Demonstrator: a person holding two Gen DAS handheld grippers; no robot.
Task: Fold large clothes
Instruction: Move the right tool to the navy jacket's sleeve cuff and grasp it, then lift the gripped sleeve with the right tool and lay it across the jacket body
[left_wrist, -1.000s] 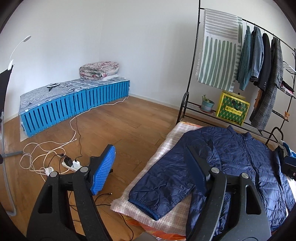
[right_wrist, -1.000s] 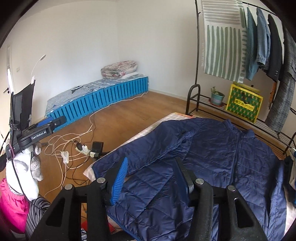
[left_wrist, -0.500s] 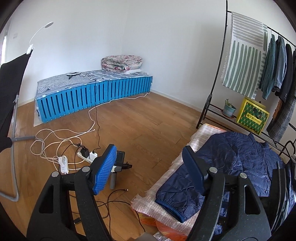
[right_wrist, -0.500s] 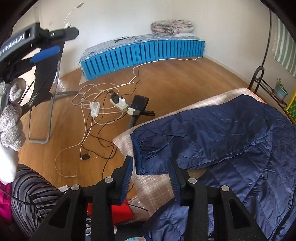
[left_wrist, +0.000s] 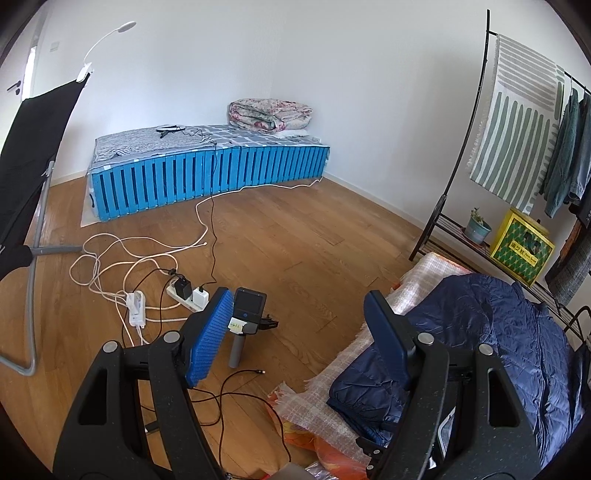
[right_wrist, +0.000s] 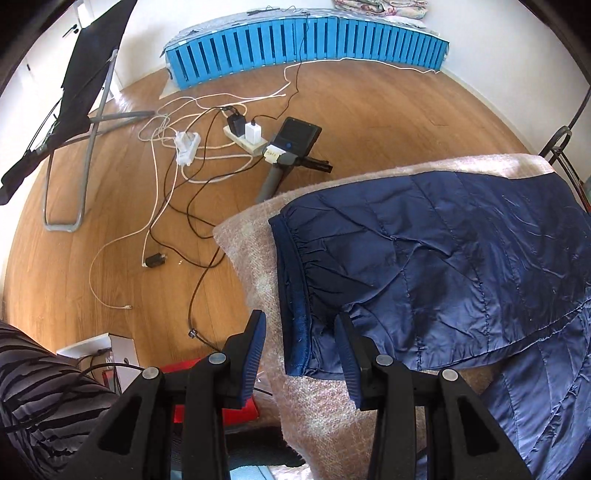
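A navy quilted jacket (right_wrist: 461, 266) lies spread on a table covered with a pale woven blanket (right_wrist: 251, 266). One sleeve reaches toward the table's corner and ends in a gathered cuff (right_wrist: 295, 280). My right gripper (right_wrist: 300, 328) points steeply down over that cuff. Its jaws are partly open and straddle the cuff's near corner, with the pads not pressing on it. In the left wrist view my left gripper (left_wrist: 297, 314) is wide open and holds nothing. It sits left of the jacket (left_wrist: 491, 332), over the blanket's edge (left_wrist: 432, 266) and the floor.
On the wooden floor beside the table lie a power strip (right_wrist: 243, 142), tangled cables (right_wrist: 173, 206) and a handheld device (right_wrist: 291, 144). A blue pallet bed (left_wrist: 207, 177) lines the far wall. A clothes rack (left_wrist: 517, 155) stands behind the table and a black-draped stand (right_wrist: 85, 92) at left.
My right gripper has dropped toward the sleeve cuff and its jaws have narrowed. The left wrist view has swung left, so the jacket now sits farther right.
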